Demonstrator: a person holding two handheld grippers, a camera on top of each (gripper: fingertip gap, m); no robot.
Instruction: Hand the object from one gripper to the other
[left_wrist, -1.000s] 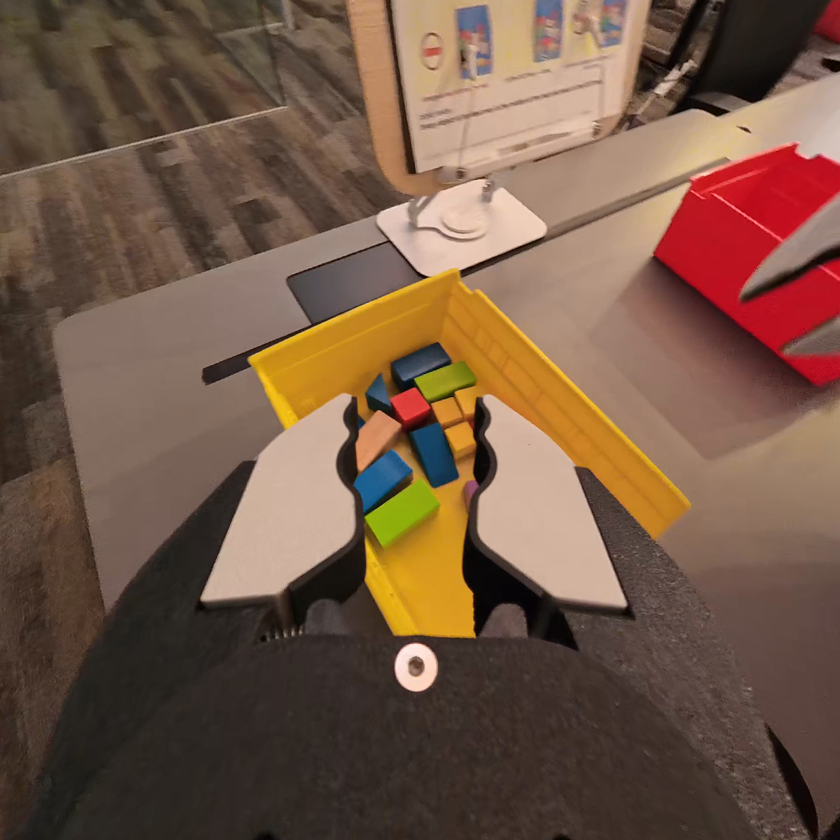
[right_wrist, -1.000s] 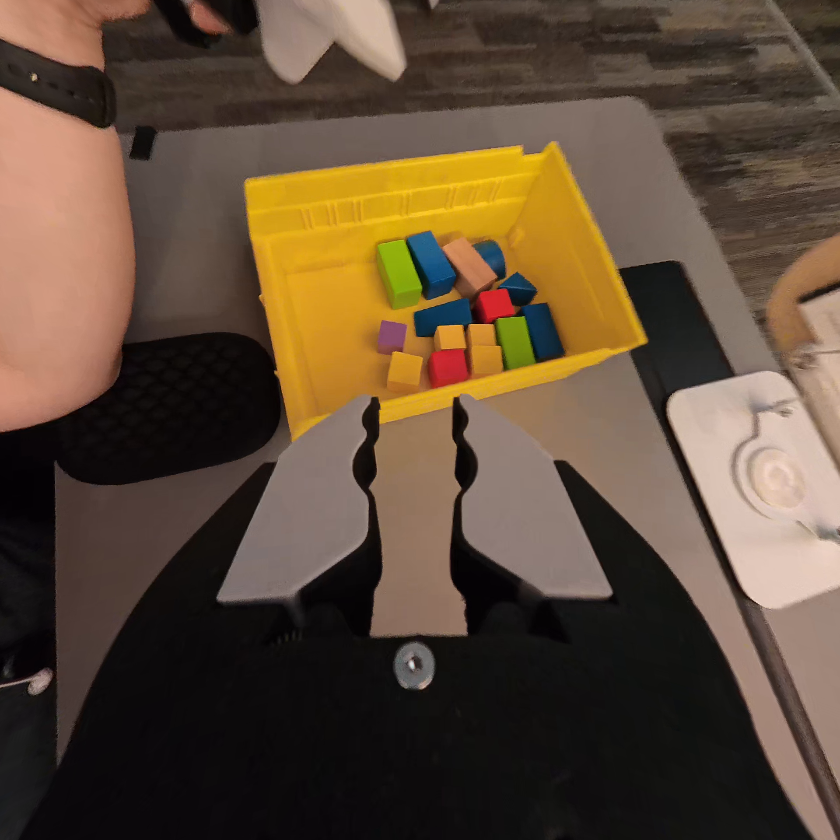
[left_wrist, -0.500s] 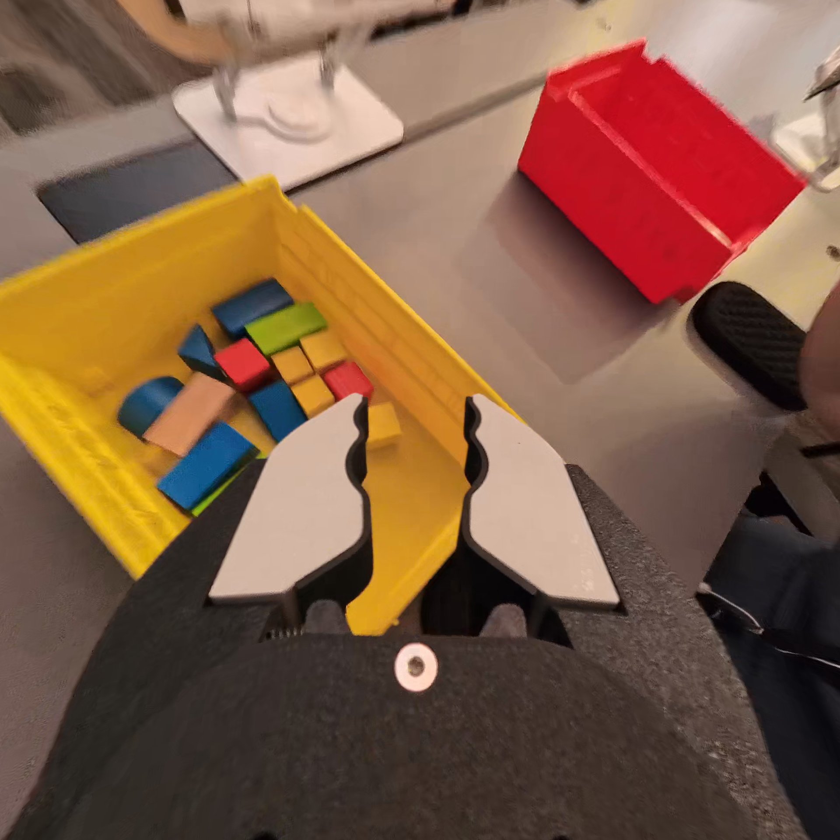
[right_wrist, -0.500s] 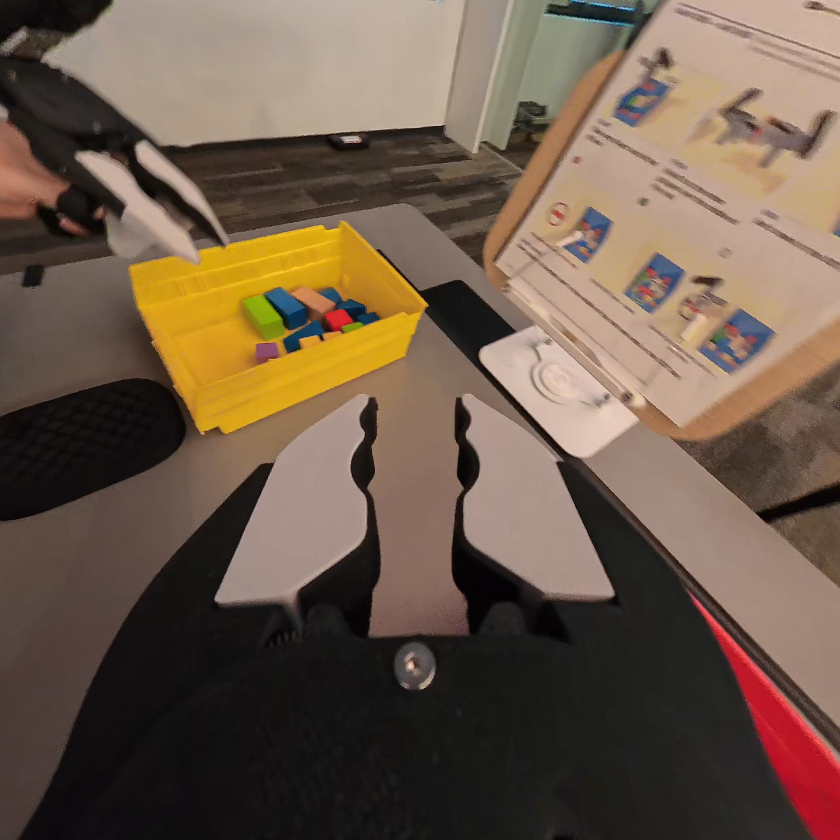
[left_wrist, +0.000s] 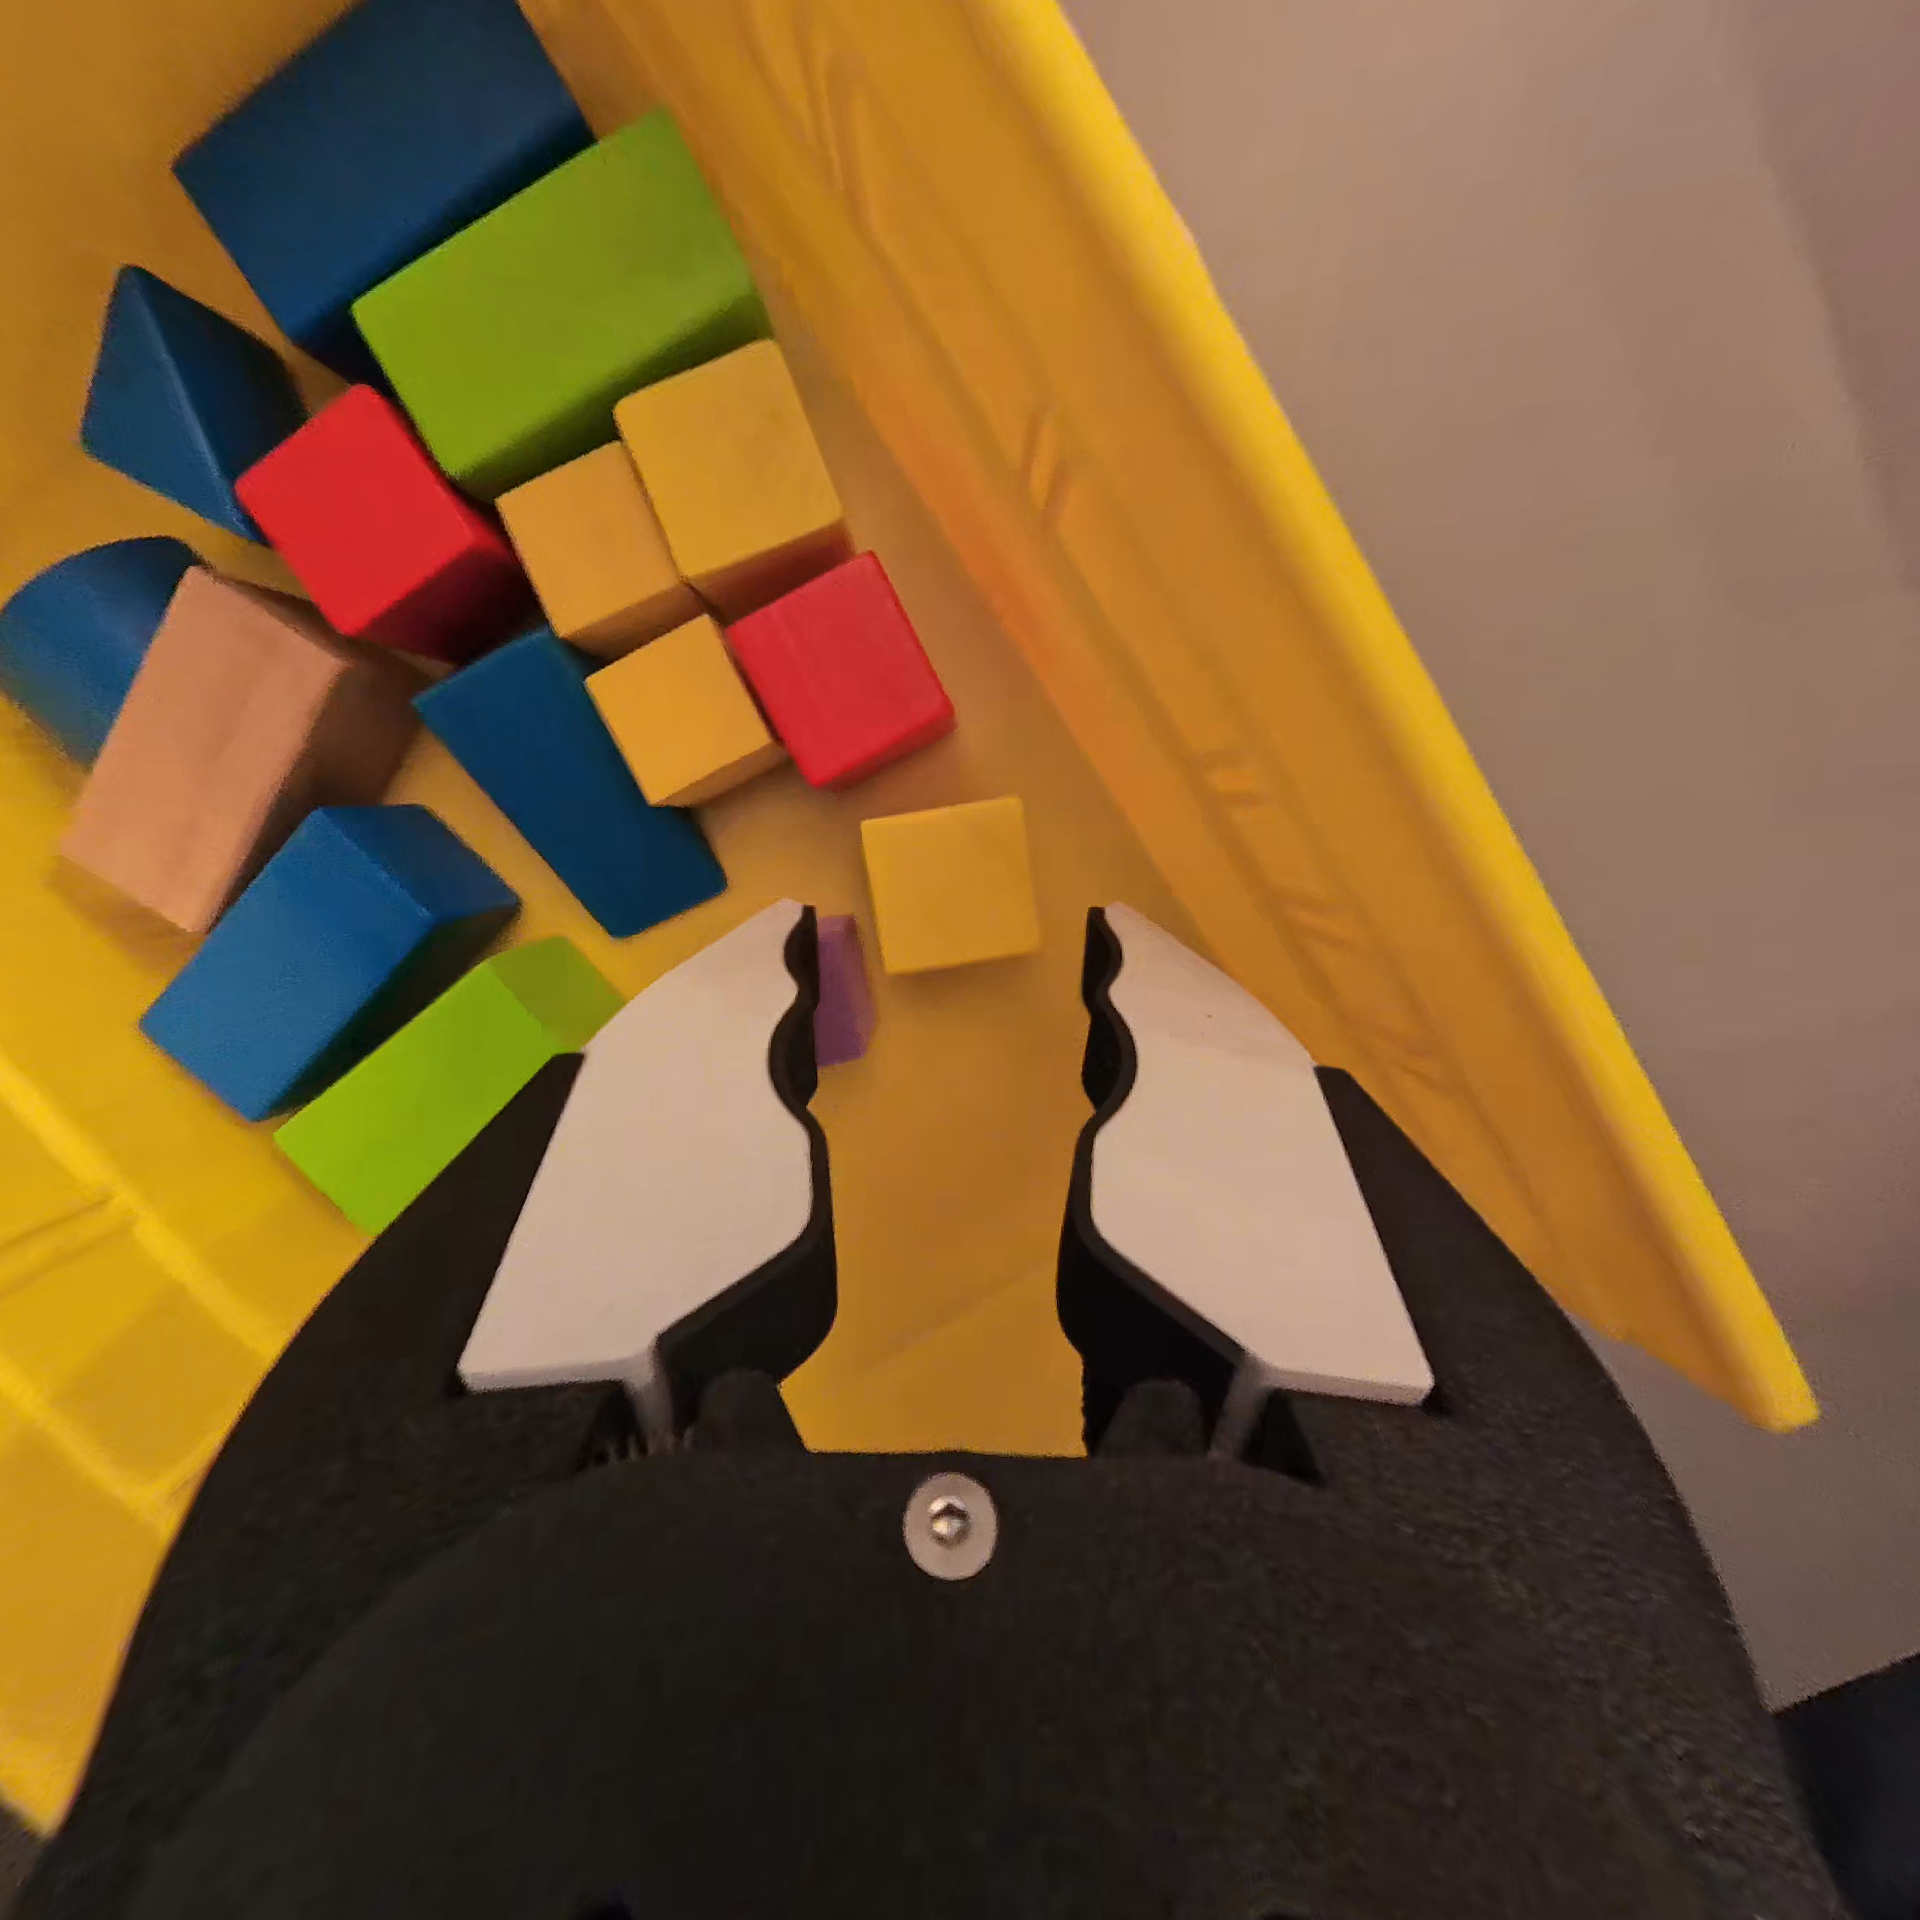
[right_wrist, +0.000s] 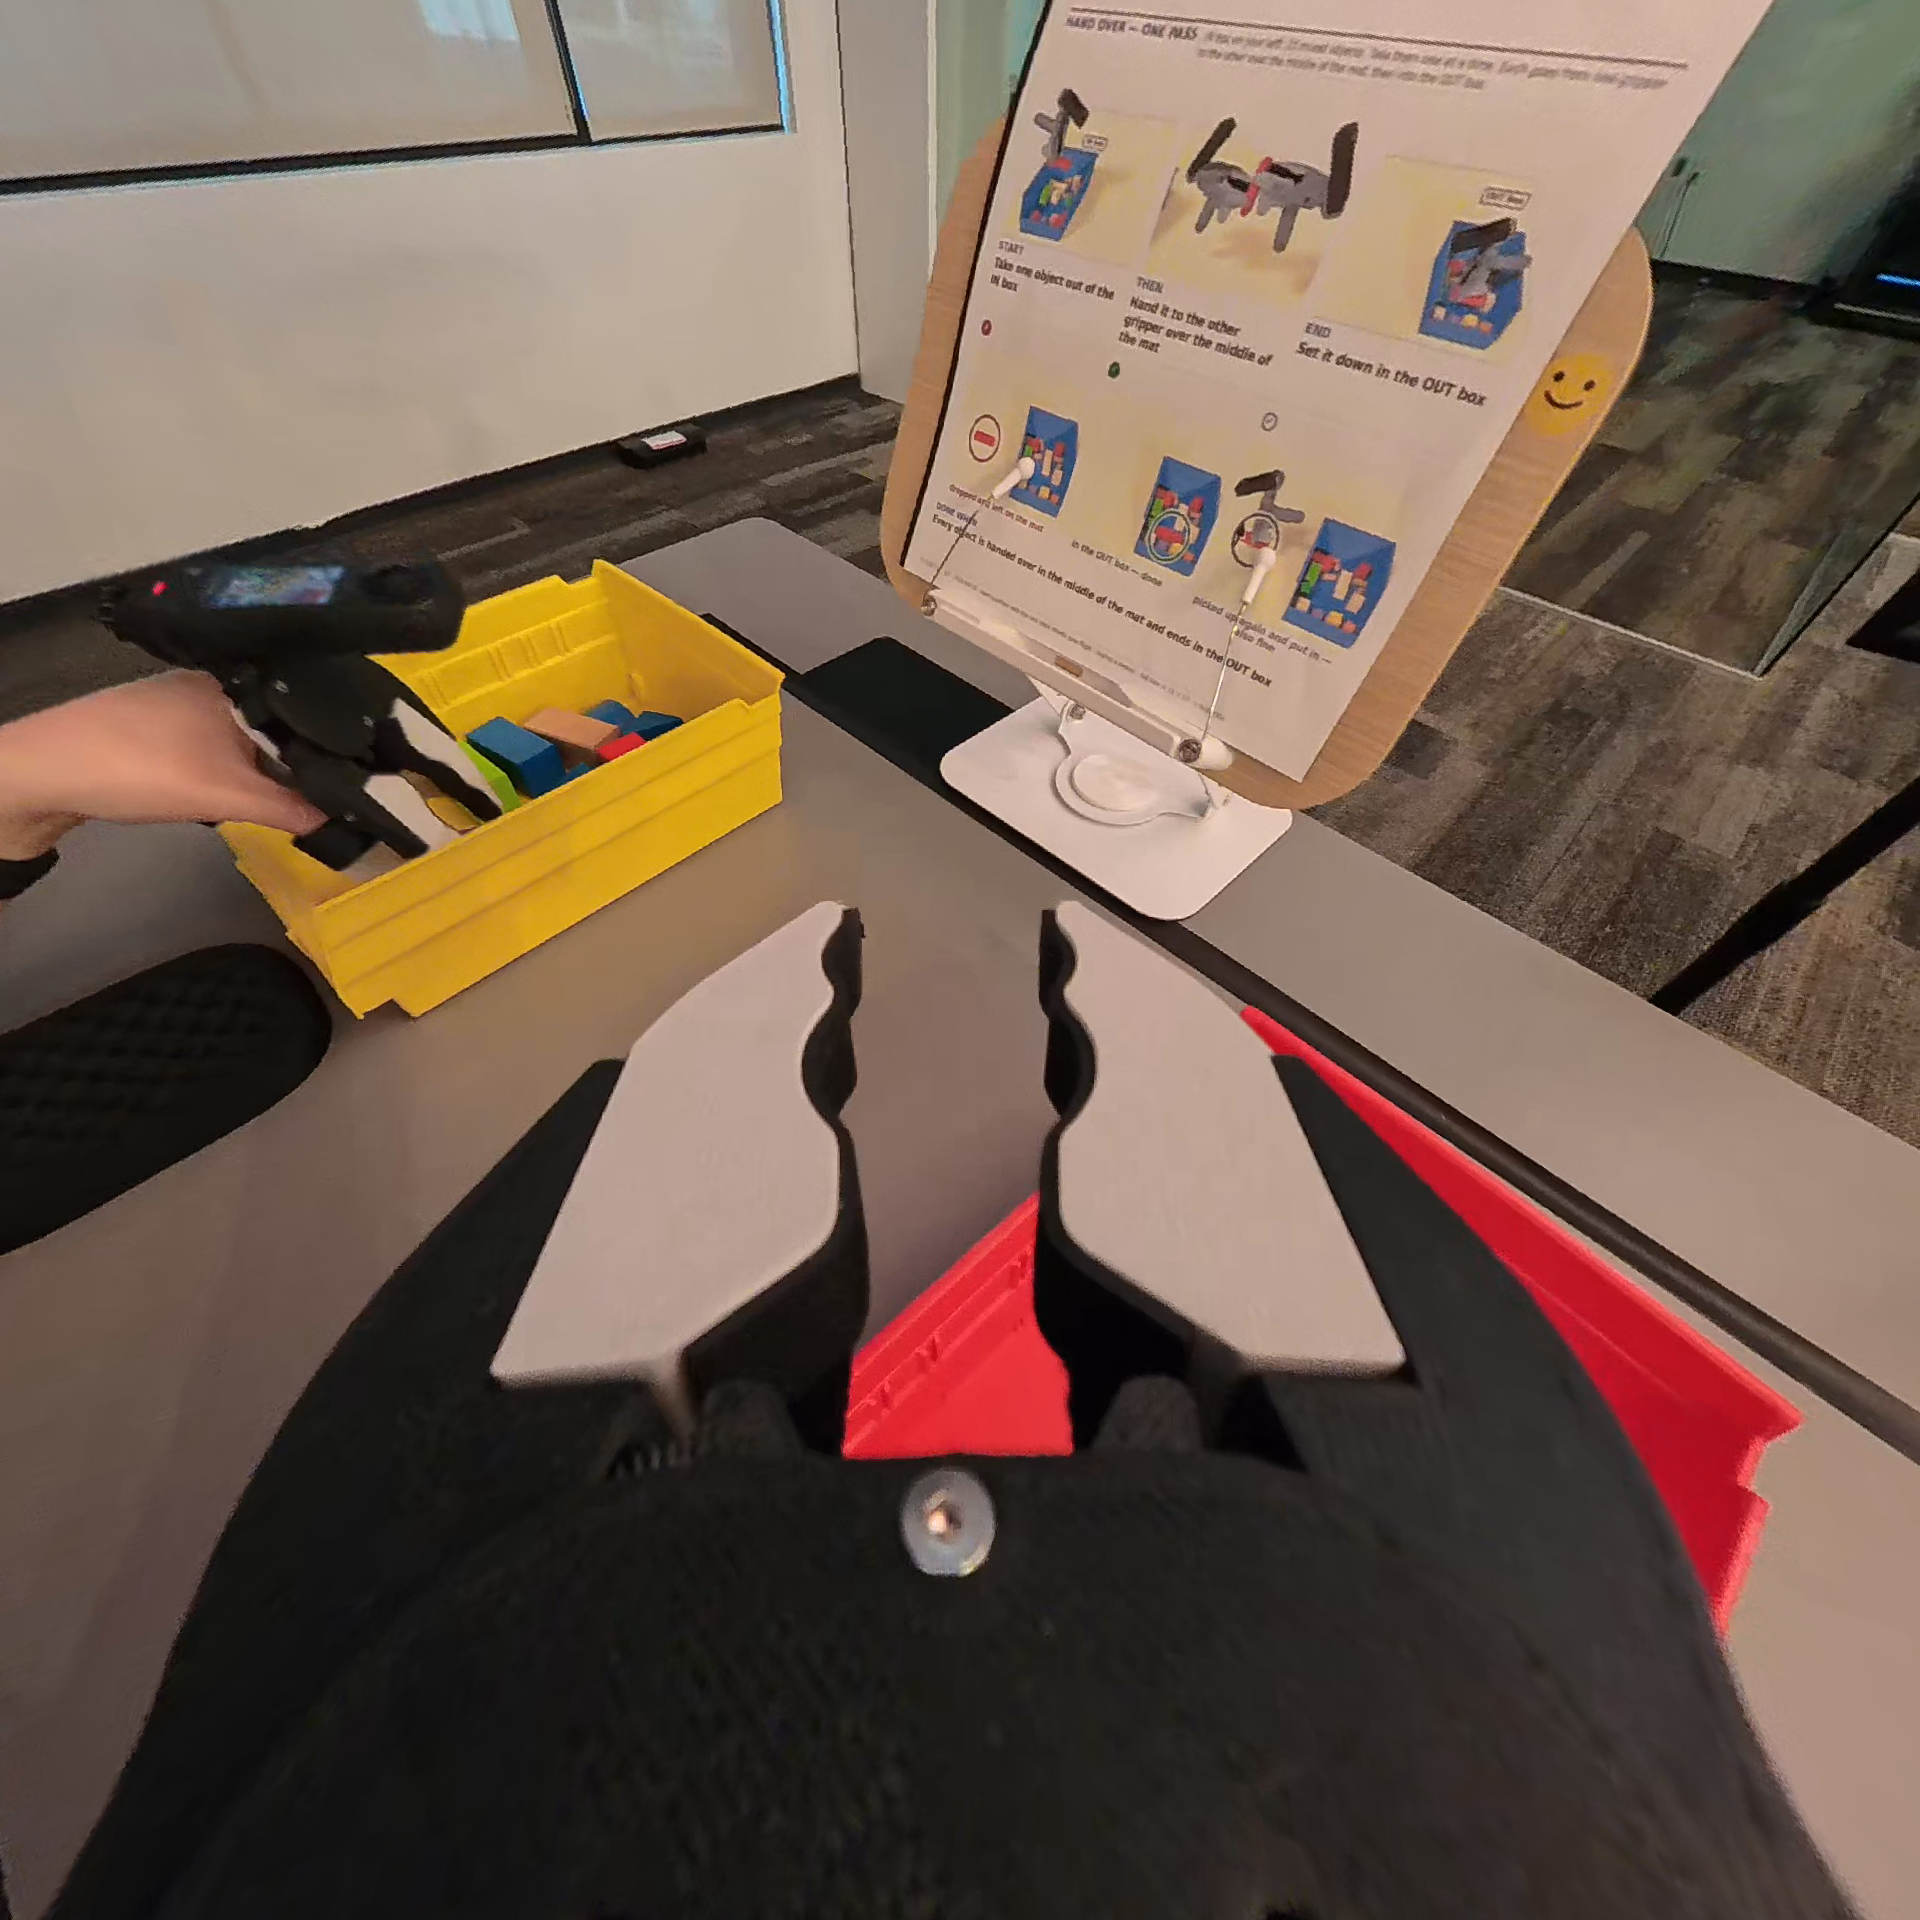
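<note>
Tongs apart on both sides: my left tongs (left_wrist: 945, 920) dip into the yellow bin (left_wrist: 1299, 727), lined up on the yellow cube (left_wrist: 948, 883); my right tongs (right_wrist: 948, 925) wait empty beside that bin, ready to receive

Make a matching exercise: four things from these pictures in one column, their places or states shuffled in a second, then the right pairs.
Things
1. left gripper
2. right gripper
3. small yellow cube
4. sign stand

Places
A. above the red bin, open
B. just ahead of the open fingertips
C. on the table beyond both bins
D. down inside the yellow bin, open

Pairs: 1-D, 2-A, 3-B, 4-C
</note>
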